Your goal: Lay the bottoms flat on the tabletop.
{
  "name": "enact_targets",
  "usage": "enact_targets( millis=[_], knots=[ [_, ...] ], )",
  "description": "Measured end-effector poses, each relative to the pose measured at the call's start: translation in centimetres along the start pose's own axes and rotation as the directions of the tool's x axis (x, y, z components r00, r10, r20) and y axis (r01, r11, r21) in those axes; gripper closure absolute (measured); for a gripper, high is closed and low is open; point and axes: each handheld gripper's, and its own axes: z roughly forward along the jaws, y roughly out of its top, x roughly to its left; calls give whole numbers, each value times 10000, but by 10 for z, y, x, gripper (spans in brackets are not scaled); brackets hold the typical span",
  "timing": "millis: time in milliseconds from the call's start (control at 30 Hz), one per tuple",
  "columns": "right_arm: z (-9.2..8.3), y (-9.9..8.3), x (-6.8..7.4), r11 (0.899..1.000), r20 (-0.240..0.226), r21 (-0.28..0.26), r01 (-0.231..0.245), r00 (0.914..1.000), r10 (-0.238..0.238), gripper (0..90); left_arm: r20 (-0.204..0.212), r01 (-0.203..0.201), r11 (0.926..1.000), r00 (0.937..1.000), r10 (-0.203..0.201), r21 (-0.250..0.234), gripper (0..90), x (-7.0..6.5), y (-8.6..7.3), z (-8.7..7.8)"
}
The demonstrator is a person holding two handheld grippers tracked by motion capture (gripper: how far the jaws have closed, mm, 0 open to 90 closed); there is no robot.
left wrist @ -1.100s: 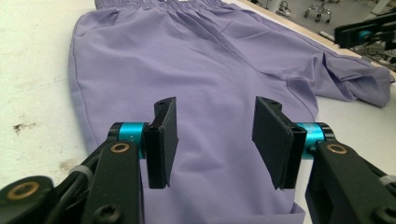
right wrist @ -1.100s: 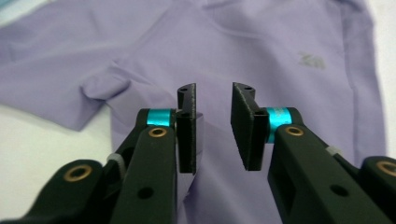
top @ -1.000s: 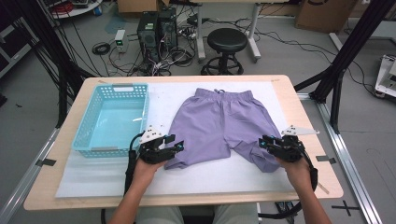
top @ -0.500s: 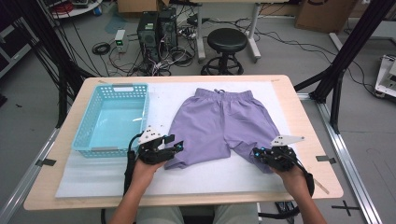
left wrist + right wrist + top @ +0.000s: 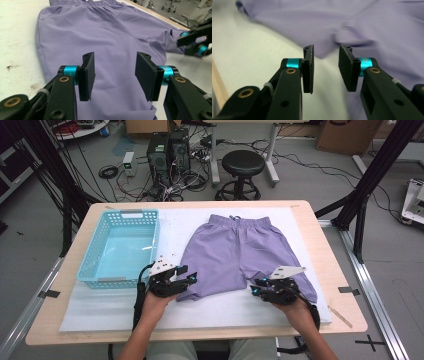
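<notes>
Both grippers low at the shorts' (image 5: 240, 252) leg hems

Left gripper (image 5: 115, 72) hovers, fingers apart, gripping nothing; right gripper (image 5: 326, 67), fingers just opening, empty, aims at the hem.

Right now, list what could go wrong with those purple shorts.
1. The right tool has just been opening, with nothing between its jaws; closing here may catch a hem fold of the purple shorts or miss.
2. The left tool hangs open over its leg hem, ungripped; a pull from one side could skew the shorts.
</notes>
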Motion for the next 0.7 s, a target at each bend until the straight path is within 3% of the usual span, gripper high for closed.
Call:
enact_targets(
  millis=[100, 200, 233, 300, 367, 433, 467, 567, 700],
  knots=[
    [24, 7, 14, 9981, -38, 411, 466, 9989, -465, 590, 40, -12, 10000, 10000, 12, 9, 502, 1, -1, -2],
    [34, 11, 21, 9957, -134, 477, 796, 9968, -790, 587, 51, -14, 10000, 10000, 14, 53, 502, 1, -3, -3],
    [45, 18, 30, 9929, -208, 440, 1109, 9937, -1101, 587, 53, 15, 10000, 10000, -16, 63, 502, 2, -4, -4],
    [52, 23, 34, 9913, -289, 556, 1191, 9926, -1177, 604, 50, 45, 10000, 10000, -45, 82, 502, 3, -6, -5],
    [62, 27, 35, 9856, -87, 972, 1384, 9904, -1382, 685, 55, 60, 9999, 10000, -61, 89, 502, 5, -6, -7],
    [65, 31, 34, 9849, 50, 1027, 1393, 9901, -1406, 855, 57, 57, 10000, 10000, -57, 68, 502, 5, -6, -9],
    [65, 34, 32, 9845, 13, 1138, 1332, 9909, -1342, 888, 51, 67, 10000, 10000, -67, 70, 502, 6, -6, -10],
    [61, 45, 19, 9895, -825, 1159, 865, 9936, -772, 893, 78, 100, 9999, 9999, -99, -33, 509, 9, -5, -13],
    [55, 63, -4, 9962, -800, 847, -183, 9965, 251, 892, 114, 105, 9998, 9999, -103, -146, 517, 8, -1, -11]
  ],
)
